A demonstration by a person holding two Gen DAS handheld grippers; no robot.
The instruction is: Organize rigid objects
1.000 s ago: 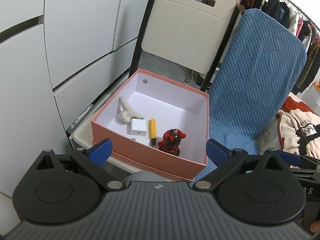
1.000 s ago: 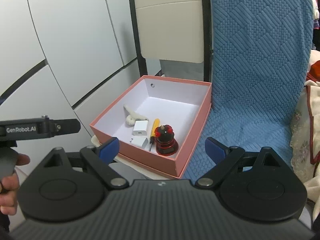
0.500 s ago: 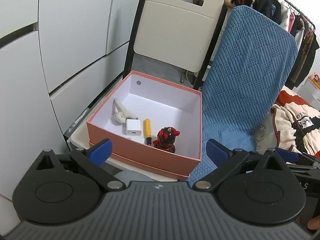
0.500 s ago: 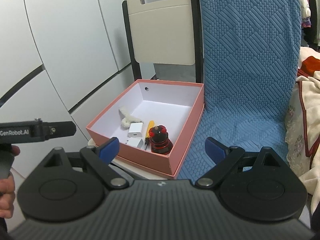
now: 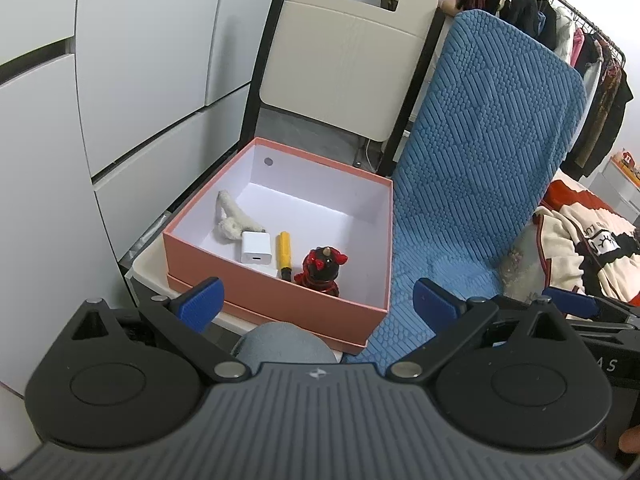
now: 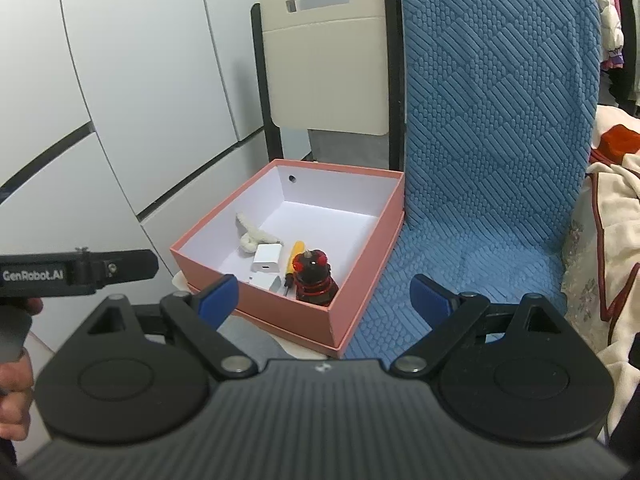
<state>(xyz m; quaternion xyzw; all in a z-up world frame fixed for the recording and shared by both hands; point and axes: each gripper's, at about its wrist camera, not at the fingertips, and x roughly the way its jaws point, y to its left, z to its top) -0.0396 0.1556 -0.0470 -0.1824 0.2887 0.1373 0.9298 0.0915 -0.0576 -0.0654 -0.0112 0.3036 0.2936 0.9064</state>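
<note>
1. The blue quilted cushion (image 6: 492, 128) drapes over the seat just right of the pink box (image 5: 276, 292); behind the box stands a beige folding chair (image 5: 344, 48).
2. The pink box is your landmark. It sits open on a pale seat, its near right corner close to the edge and touching the cushion. Nudge that corner and, in my judgement, the box could slide or tip off.
3. Your left hand-held gripper (image 5: 318, 304) hangs in front of the box's near wall, released, with nothing between its blue pads. Your right hand-held gripper (image 6: 324, 296) is spread open and empty too, near the same wall.
4. Inside the box, all along the near wall: a red and black figurine (image 6: 312, 278) standing upright towards the right; left of it a yellow screwdriver (image 5: 284, 254); left again a white charger (image 5: 256, 247), with a second white block in front of it; furthest left a cream fluffy piece (image 5: 232, 222).
5. The figurine looks top-heavy, so a careless reach over the near wall could topple it.
6. Readable writing: "GenRobot.AI" on the left unit as the right camera sees it.
</note>
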